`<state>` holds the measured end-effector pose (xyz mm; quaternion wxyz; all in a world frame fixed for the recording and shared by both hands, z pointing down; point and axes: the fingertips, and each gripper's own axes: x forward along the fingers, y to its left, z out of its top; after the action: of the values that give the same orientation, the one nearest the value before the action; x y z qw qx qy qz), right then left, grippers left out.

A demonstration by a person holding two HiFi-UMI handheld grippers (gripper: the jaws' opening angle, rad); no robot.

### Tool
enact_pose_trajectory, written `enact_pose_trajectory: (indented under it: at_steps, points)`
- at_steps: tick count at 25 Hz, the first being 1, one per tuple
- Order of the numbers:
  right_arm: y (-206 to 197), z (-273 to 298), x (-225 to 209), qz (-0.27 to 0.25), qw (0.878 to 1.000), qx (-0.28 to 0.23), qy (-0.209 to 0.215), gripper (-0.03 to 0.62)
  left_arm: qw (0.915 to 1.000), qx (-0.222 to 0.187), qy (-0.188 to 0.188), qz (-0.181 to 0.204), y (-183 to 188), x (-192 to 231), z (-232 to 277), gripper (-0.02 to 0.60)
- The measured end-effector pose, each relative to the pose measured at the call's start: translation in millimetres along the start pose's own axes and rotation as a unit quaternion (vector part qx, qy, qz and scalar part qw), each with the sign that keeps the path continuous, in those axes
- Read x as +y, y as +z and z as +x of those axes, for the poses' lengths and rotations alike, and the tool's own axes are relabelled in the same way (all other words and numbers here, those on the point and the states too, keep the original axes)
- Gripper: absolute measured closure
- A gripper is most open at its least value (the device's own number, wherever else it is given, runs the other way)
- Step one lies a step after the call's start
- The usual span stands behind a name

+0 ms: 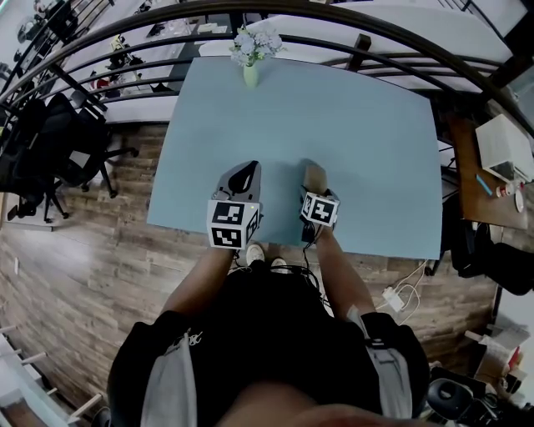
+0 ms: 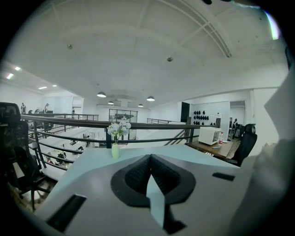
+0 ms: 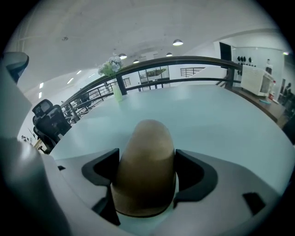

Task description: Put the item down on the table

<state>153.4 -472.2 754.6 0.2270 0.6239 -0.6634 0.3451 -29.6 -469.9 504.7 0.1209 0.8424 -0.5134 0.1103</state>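
My right gripper (image 3: 146, 175) is shut on a brown, rounded item (image 3: 145, 173) that sticks out between its black pads; in the head view the same brown item (image 1: 314, 177) pokes forward from the right gripper (image 1: 315, 188) above the near part of the pale blue table (image 1: 350, 125). Whether the item touches the table I cannot tell. My left gripper (image 2: 150, 173) has its black pads pressed together with nothing between them, and in the head view this left gripper (image 1: 240, 182) hovers over the table's near edge beside the right one.
A small green vase with white flowers (image 1: 252, 52) stands at the table's far edge by a dark railing (image 1: 350, 25). Black office chairs (image 1: 50, 150) stand left of the table on the wood floor. A brown side desk (image 1: 492, 179) with a white box sits at the right.
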Motion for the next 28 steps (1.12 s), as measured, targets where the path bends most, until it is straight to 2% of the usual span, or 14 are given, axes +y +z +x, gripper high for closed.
enact_pose_trajectory:
  at_steps: [7,12,17,21,28]
  points:
    - [32.1,-21.2,5.7,0.018,0.997,-0.07,0.017,0.223,1.0,-0.007,0.002,0.001,7.6,3.1,0.6,0.568]
    - [83.0,-60.7,8.2,0.031,0.986,-0.16,0.027,0.317,0.9998,-0.021,-0.006,0.002,17.9,-3.1,4.7,0.569]
    - [141.8,-115.3,10.2,0.023,0.964,-0.262,0.037,0.449,0.9993,-0.033,-0.017,0.008,29.5,-17.4,9.7,0.569]
    - [178.8,-166.3,14.2,0.006,0.943,-0.332,0.038,0.587,0.9987,-0.043,-0.026,0.012,37.4,-29.0,11.5,0.568]
    - [220.0,-242.1,28.5,-0.046,0.905,-0.42,0.041,0.594,0.9975,-0.061,-0.032,0.017,52.7,-39.9,11.0,0.569]
